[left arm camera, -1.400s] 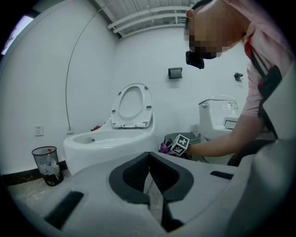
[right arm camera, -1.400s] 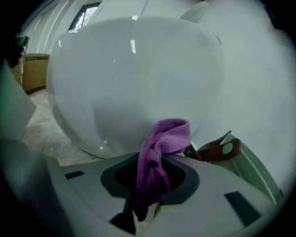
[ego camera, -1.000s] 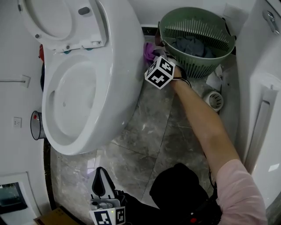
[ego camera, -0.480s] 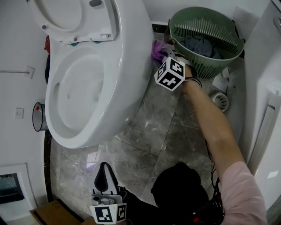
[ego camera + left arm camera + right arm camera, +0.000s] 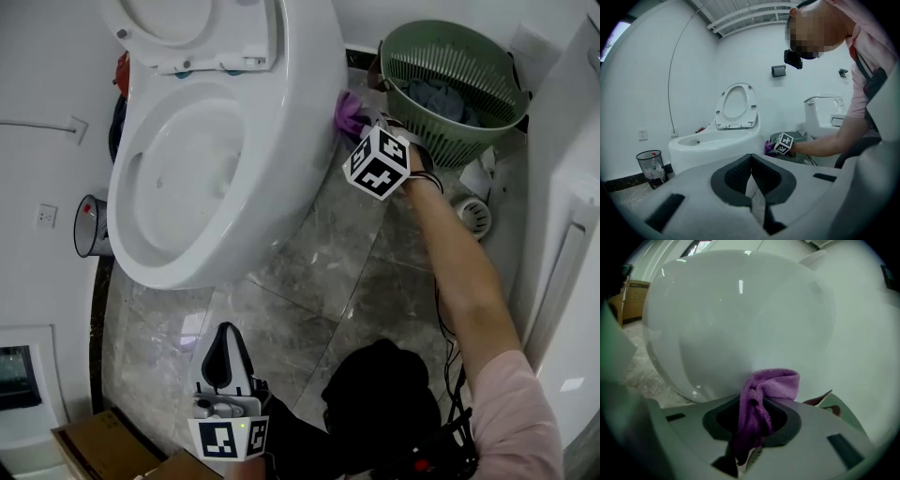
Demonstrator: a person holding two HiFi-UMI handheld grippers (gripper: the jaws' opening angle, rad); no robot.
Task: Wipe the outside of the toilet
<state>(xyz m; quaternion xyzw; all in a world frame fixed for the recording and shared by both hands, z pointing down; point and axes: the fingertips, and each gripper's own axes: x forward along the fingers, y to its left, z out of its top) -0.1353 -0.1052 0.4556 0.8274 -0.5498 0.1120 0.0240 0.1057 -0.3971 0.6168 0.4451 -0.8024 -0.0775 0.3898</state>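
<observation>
While beside toilet, purple cloth in right tool.

Narrow gap between toilet and green basket; bare floor in front.

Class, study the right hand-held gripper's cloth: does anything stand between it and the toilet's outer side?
Nothing visible does. The right hand-held gripper is shut on the purple cloth, which faces the toilet's bare outer side directly. The green basket stands off to one side, not between.
</observation>
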